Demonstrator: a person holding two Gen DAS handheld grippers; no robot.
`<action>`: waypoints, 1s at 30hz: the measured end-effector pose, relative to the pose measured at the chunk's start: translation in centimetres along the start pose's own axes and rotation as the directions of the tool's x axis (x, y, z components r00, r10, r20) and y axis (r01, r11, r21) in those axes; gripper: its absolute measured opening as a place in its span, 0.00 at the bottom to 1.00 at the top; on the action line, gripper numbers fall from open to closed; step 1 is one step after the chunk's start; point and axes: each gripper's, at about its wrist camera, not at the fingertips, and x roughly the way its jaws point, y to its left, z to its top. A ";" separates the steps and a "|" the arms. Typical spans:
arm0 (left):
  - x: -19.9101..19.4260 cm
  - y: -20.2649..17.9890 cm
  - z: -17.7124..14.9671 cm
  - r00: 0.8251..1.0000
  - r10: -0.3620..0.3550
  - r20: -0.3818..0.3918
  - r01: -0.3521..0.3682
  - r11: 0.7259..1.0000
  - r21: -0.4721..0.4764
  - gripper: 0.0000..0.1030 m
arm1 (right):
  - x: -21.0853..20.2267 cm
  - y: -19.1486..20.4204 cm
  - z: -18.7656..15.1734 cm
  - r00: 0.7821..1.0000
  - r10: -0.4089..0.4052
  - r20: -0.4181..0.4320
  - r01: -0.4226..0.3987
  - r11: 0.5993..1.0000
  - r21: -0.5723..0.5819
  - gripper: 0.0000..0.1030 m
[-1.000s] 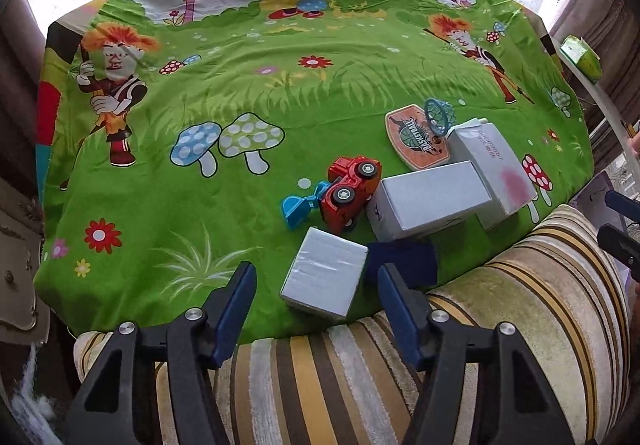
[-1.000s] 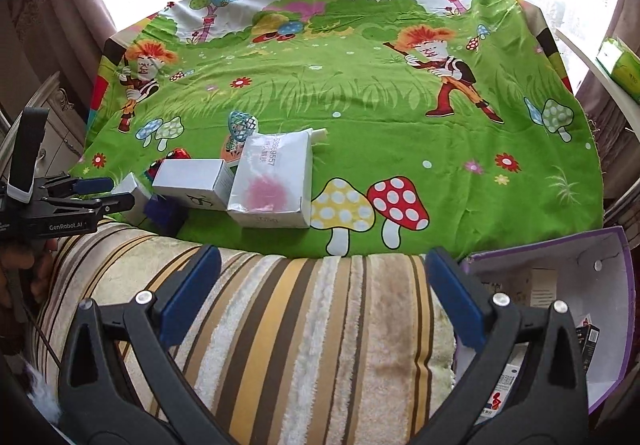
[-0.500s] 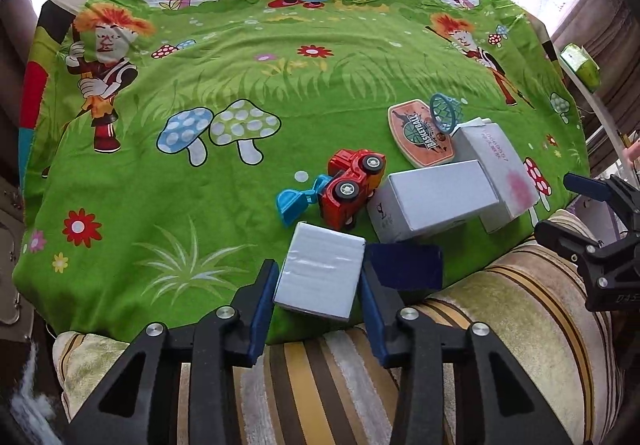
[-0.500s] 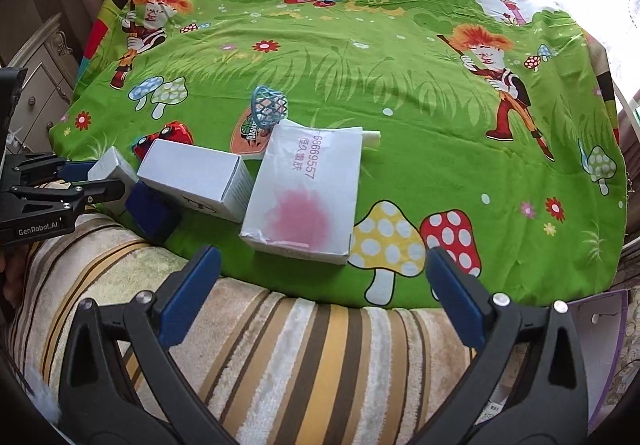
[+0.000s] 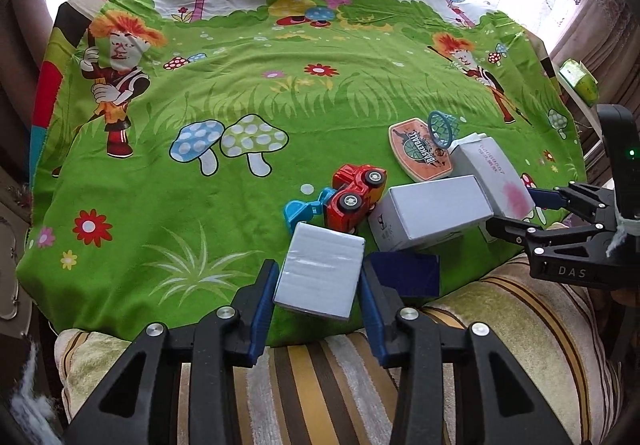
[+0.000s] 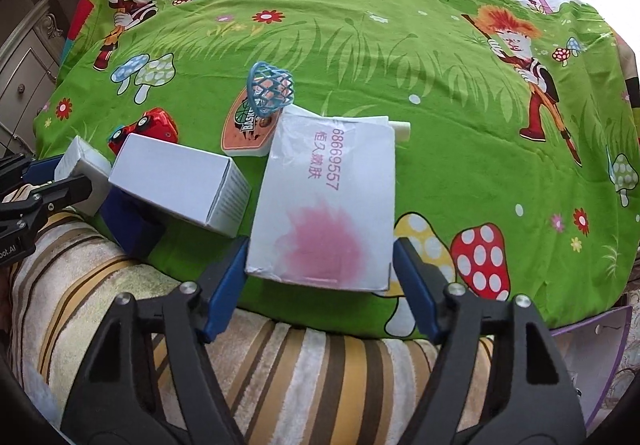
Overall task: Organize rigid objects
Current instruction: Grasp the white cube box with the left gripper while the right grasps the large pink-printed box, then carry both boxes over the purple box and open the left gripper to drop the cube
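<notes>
On the green cartoon cloth [image 5: 200, 205], my left gripper [image 5: 318, 269] is shut on a small white box [image 5: 320, 277], its pads against both sides. My right gripper [image 6: 322, 245] straddles the large white box with a pink stain [image 6: 324, 205]. Its jaws are closing and a slim gap still shows at the right pad [image 6: 408, 273]. A long white box [image 6: 180, 181] lies between the two, partly over a dark blue box [image 6: 132, 225]. Behind them are a red toy car [image 5: 352, 197] and an orange basketball backboard [image 5: 420, 153] with a blue hoop [image 6: 272, 89].
A striped cushion [image 5: 320, 385] runs along the near edge under both grippers. A purple-rimmed open box [image 6: 592, 357] sits low at the right. A green pack [image 5: 580, 81] rests on a shelf at the right, and a dresser [image 6: 24, 77] stands at the left.
My left gripper closed onto the small white box and has held still since. My right gripper swung left and down to the stained box, and its jaws narrowed around it.
</notes>
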 end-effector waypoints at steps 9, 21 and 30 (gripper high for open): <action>-2.0 0.1 -0.3 0.998 0.005 0.069 -0.003 1.000 -0.031 0.39 | -2.9 -0.4 -1.2 0.997 -0.018 0.072 0.017 1.000 0.011 0.68; -4.7 -3.5 -1.1 0.989 -0.053 0.136 0.057 0.998 -0.026 0.39 | -8.8 -3.4 -5.3 0.975 -0.029 0.218 -0.001 0.991 0.136 0.68; -5.2 -8.9 -0.8 0.982 -0.132 0.138 0.126 0.991 0.053 0.39 | -12.0 -9.2 -10.2 0.965 -0.102 0.242 0.036 0.964 0.265 0.68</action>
